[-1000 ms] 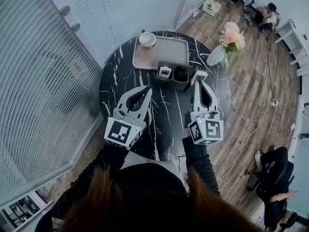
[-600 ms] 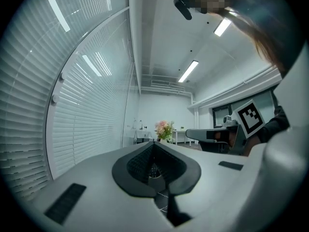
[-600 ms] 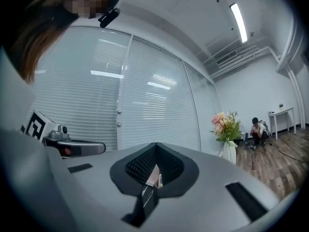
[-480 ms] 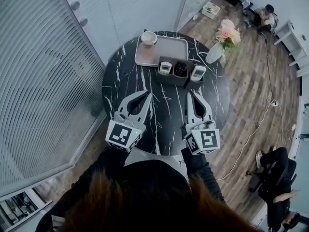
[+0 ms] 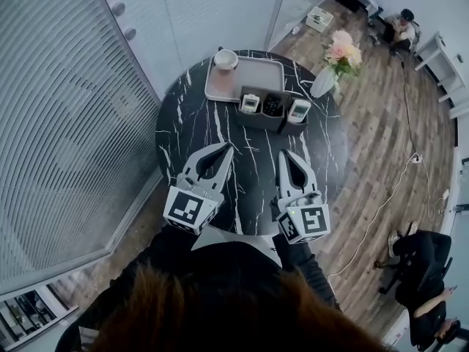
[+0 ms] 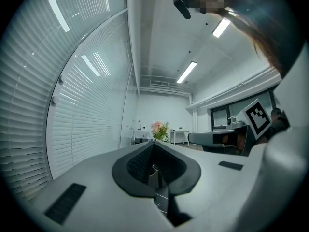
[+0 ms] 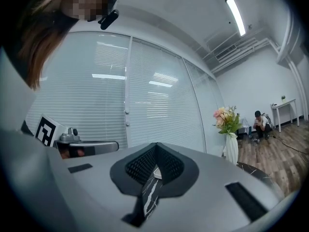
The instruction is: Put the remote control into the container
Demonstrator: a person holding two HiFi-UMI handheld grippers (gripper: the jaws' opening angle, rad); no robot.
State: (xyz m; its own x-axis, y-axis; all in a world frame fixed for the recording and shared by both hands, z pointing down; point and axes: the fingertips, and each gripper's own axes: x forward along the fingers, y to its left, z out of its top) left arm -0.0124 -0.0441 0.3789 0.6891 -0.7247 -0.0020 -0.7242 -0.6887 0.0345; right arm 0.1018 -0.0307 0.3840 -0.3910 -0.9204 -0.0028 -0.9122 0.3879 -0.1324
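The task is judged to be all but finished. A white remote control (image 5: 299,110) is seen standing at the right end of the dark container (image 5: 264,122), apparently inside its last compartment, though the rim there is too small to be read with certainty. Two more items are held in the other compartments: a white remote-like device (image 5: 250,103) on the left and a dark device (image 5: 273,105) in the middle. Nothing loose is seen lying on the black marbled counter (image 5: 245,163). The jaws of the left gripper (image 5: 228,149) are pressed together with nothing between them, and those of the right gripper (image 5: 283,155) are likewise closed and empty. Both are held level over the counter's near half, well apart from the container. No further placing is thought to be left; at most a check that the remote control is seated
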